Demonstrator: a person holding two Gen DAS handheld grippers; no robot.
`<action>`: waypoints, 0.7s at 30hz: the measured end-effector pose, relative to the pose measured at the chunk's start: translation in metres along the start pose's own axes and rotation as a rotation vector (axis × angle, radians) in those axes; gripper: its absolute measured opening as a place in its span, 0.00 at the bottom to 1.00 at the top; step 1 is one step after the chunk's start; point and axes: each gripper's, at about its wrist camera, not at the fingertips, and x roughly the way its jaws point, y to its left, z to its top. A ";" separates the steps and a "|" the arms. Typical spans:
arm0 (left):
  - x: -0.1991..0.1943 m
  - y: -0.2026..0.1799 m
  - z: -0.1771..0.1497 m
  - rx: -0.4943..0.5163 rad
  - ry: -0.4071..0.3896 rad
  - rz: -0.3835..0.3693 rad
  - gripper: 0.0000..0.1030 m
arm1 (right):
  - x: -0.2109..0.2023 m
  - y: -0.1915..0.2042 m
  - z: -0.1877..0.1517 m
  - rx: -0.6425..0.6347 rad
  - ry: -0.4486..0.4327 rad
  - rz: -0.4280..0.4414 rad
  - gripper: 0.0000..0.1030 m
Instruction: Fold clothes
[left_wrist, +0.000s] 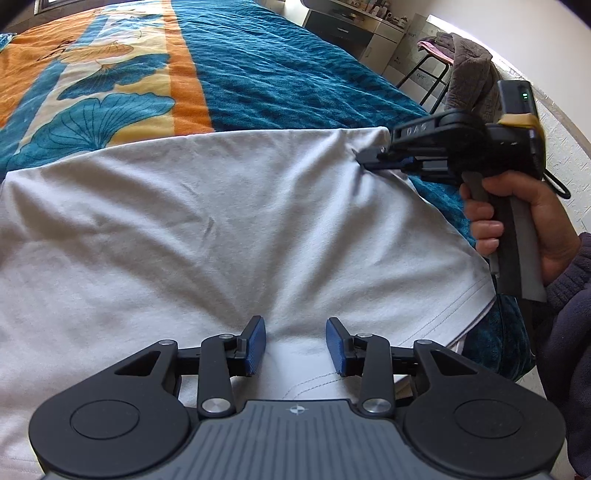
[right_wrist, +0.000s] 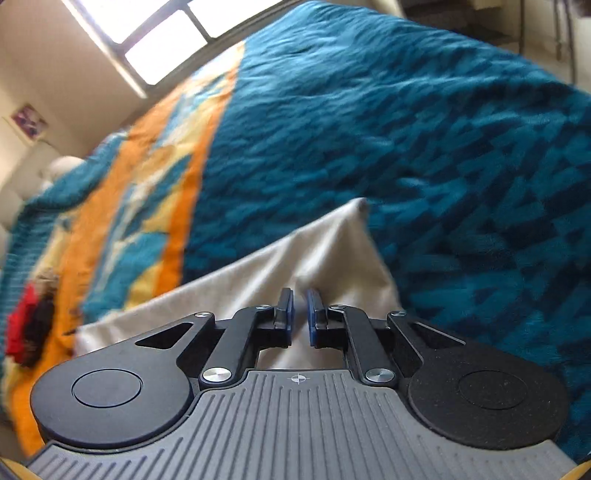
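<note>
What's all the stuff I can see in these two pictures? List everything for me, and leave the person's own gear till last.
White garment: one, white, spread on the near part of the bed, far right corner pinched up.
Blanket: one, teal with an orange and cream leaf-print band, covering the bed.
Grey clothes: one pile, grey with some pink, draped on a black-legged stool past the bed's far right side.
Cabinet: one, dark and white, against the far wall with small items on top.
Window: one, bright, dark frame, behind the bed.
Red and black item: one, blurred, at the blanket's left edge; cannot tell what.
Left gripper: one, black with blue pads, open over the garment's near hem.
Right gripper: one, black, nearly shut on the garment's corner.
Right hand: one, holding the gripper's handle.
</note>
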 end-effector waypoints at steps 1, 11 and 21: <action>-0.006 0.003 0.001 -0.009 -0.014 0.008 0.34 | -0.006 0.000 -0.004 -0.008 -0.019 -0.169 0.05; -0.100 0.129 0.014 -0.434 -0.316 0.156 0.36 | -0.086 0.052 -0.031 -0.044 -0.016 0.075 0.47; -0.072 0.244 0.052 -0.671 -0.299 0.173 0.23 | -0.058 0.113 -0.077 -0.081 0.171 0.250 0.46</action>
